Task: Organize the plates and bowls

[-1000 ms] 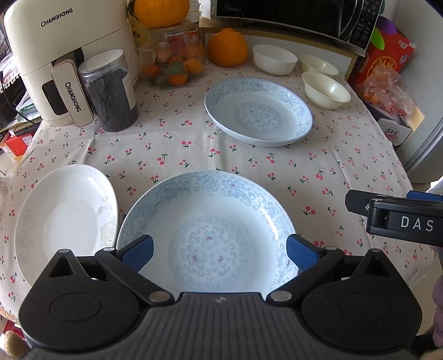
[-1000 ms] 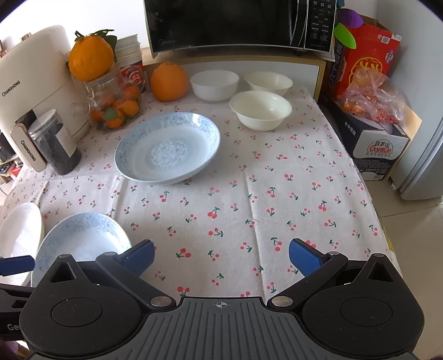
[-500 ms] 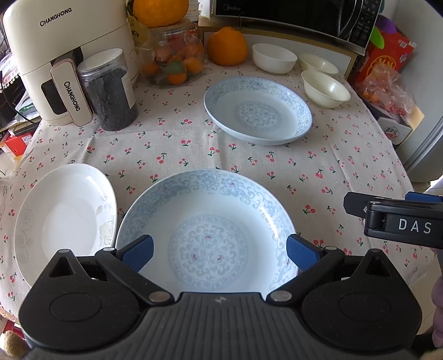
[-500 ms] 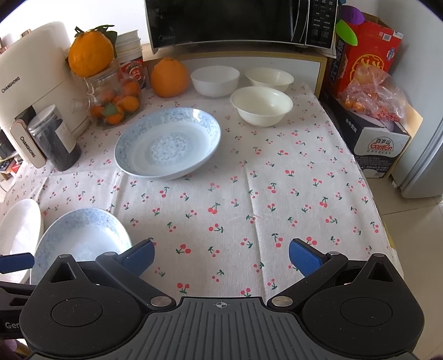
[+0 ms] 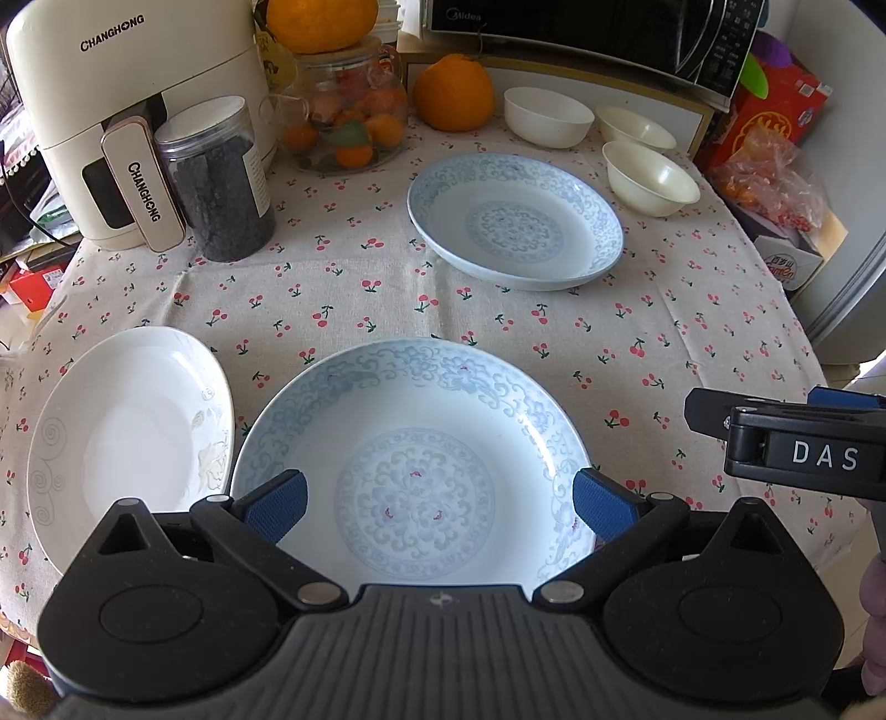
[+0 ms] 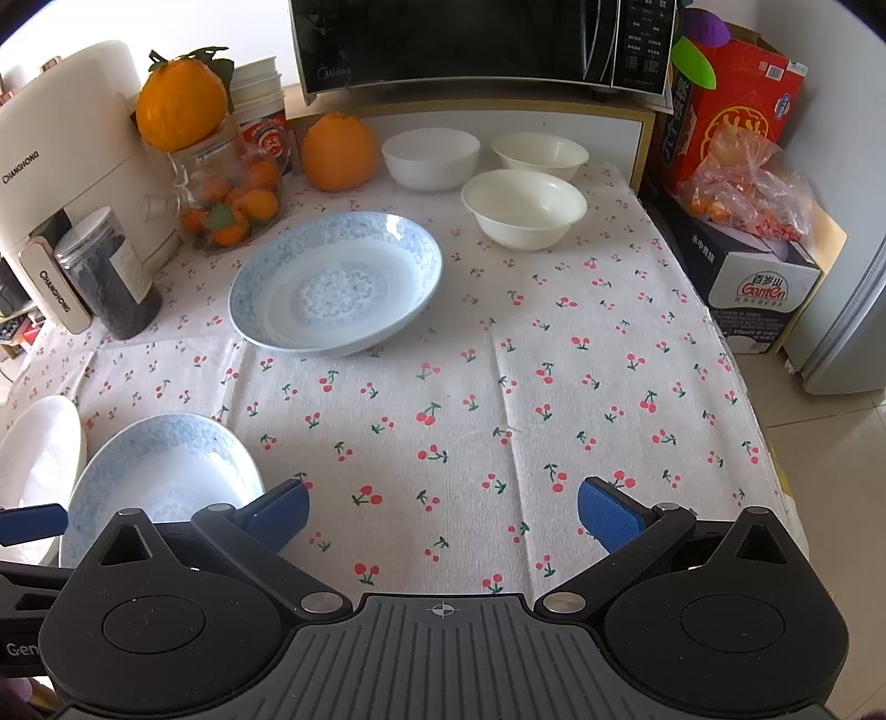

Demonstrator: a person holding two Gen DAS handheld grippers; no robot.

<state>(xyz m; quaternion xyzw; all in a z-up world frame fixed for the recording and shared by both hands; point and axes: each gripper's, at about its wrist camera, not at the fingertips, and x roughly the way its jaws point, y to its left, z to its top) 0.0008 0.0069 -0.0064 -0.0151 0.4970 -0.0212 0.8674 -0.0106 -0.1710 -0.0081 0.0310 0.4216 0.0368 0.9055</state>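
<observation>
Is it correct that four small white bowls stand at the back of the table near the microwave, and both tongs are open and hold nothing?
Not quite: there are three small white bowls, not four, as the right wrist view shows. They do stand near the microwave, and the left tongs and right tongs are open and empty.

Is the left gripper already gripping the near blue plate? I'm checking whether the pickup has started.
No, the left gripper hangs open above the near blue plate, its pads spread wide.
</observation>
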